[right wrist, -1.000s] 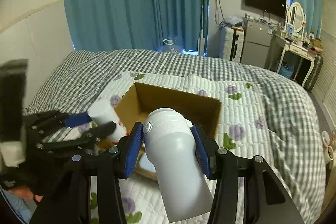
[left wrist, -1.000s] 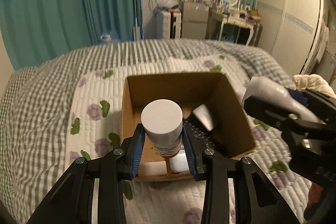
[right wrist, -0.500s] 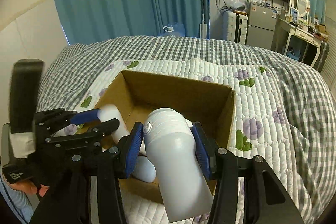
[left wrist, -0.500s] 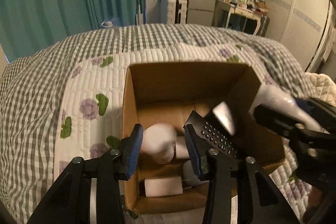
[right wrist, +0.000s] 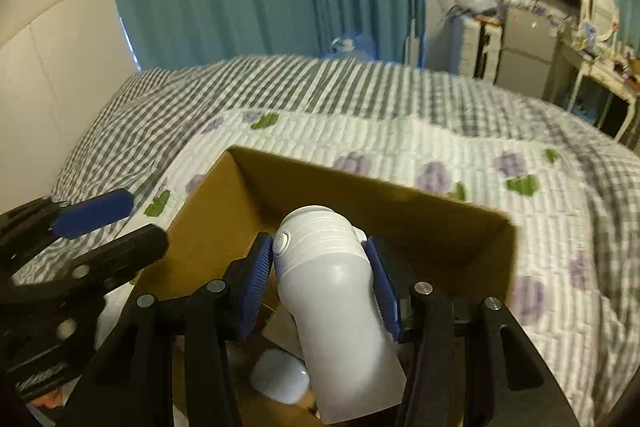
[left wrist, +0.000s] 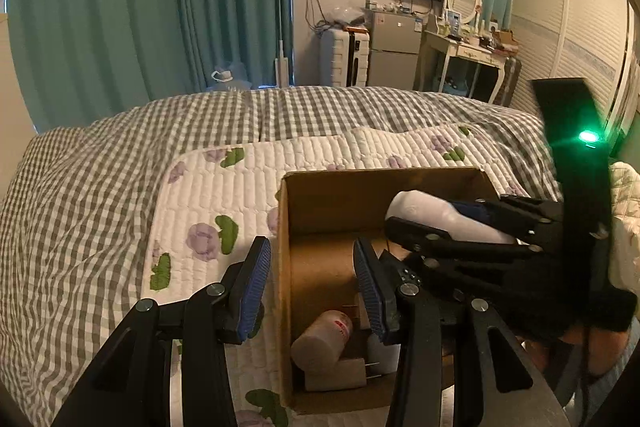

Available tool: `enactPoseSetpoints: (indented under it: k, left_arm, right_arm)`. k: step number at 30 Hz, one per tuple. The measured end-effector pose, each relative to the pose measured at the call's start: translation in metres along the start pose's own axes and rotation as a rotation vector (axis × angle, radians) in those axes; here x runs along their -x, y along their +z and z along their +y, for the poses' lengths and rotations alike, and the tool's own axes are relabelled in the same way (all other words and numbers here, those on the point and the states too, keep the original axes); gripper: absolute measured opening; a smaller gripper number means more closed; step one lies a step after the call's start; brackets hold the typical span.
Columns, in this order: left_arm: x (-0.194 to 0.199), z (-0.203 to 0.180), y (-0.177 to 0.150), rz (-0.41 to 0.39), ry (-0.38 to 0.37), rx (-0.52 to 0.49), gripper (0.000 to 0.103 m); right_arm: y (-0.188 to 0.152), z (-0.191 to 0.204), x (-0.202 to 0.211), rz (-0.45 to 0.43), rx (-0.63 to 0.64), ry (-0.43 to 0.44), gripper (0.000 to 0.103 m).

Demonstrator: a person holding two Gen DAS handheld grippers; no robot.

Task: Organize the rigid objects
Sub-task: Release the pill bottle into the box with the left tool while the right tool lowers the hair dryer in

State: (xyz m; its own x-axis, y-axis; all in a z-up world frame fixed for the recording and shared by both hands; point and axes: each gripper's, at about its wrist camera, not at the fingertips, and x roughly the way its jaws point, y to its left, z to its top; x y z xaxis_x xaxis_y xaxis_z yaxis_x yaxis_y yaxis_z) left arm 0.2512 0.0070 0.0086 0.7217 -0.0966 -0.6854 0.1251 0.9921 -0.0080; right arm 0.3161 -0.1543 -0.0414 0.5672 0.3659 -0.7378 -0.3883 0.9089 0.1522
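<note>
An open cardboard box [left wrist: 285, 227] sits on a quilted bedspread; it also shows in the right wrist view [right wrist: 440, 211]. My left gripper [left wrist: 312, 279] is open and empty, straddling the box's left wall. A white pill bottle with a red label [left wrist: 322, 337] lies inside the box beside a white charger plug [left wrist: 340, 377] and a black remote [left wrist: 404, 273]. My right gripper [right wrist: 320, 269] is shut on a white bottle [right wrist: 332, 299] and holds it over the box; it shows in the left wrist view [left wrist: 436, 217] too.
The box rests on a white floral quilt [left wrist: 224, 195] over a grey checked blanket [left wrist: 80, 195]. A small white object [right wrist: 280, 375] lies in the box below the bottle. Teal curtains, a fridge and a dressing table stand beyond the bed.
My left gripper let go of the pill bottle, which now lies in the box, then opened and pulled back left. My right gripper moved the white bottle over the box.
</note>
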Motion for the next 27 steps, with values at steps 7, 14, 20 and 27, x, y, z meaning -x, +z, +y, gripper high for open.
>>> enactPoseSetpoints:
  k: [7, 14, 20, 27]
  left_arm:
    - [0.008, 0.007, -0.006, -0.014, -0.004, 0.018, 0.046]
    - [0.045, -0.001, -0.006, -0.056, -0.004, 0.023, 0.046]
    - [0.111, -0.014, -0.004, -0.165, -0.014, 0.026, 0.046]
    - [0.177, -0.029, -0.008, -0.285, -0.006, 0.001, 0.046]
  right_arm:
    - [0.004, -0.007, 0.010, -0.036, -0.052, -0.036, 0.060]
    - [-0.001, -0.001, 0.085, -0.131, -0.048, -0.132, 0.060]
    - [-0.013, 0.018, 0.177, -0.247, -0.016, -0.192, 0.060]
    - [-0.037, 0.046, 0.259, -0.357, 0.025, -0.274, 0.060]
